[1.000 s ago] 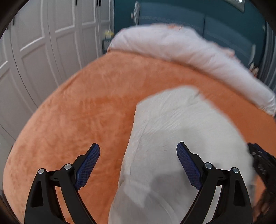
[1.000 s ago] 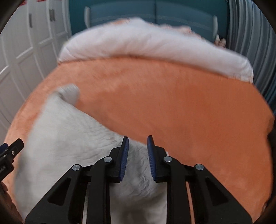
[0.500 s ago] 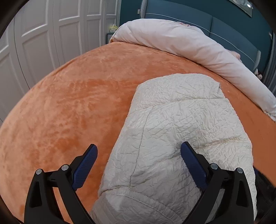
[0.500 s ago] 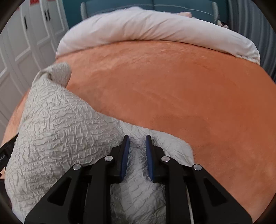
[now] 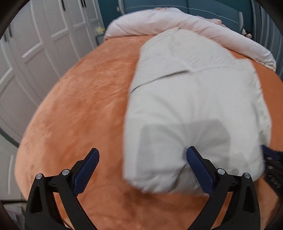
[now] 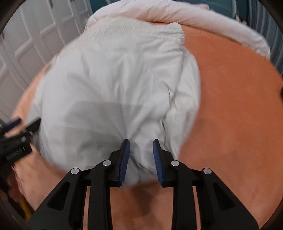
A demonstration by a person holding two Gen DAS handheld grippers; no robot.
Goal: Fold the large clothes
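Observation:
A cream padded garment (image 5: pixel 194 97) lies folded on the orange bed cover (image 5: pixel 79 115), blurred by motion. My left gripper (image 5: pixel 141 149) is wide open over the garment's near left corner; its right finger digs into the fabric and its left finger hangs over bare cover. In the right wrist view the garment (image 6: pixel 115 79) fills the middle. My right gripper (image 6: pixel 141 140) has a bunch of the near edge between its pads, and its jaws are opening. Wrinkles fan out from that pinch. Each gripper shows at the edge of the other's view.
A rolled white duvet (image 5: pixel 176 23) lies across the head of the bed, in front of a teal headboard (image 5: pixel 203 7). White wardrobe doors (image 5: pixel 35 53) stand along the left. Bare orange cover (image 6: pixel 230 106) stretches to the right of the garment.
Both grippers have shifted across the bed with the garment, and orange cover now shows below its near edge. The right jaws stand wider apart than before. The left jaws stayed wide.

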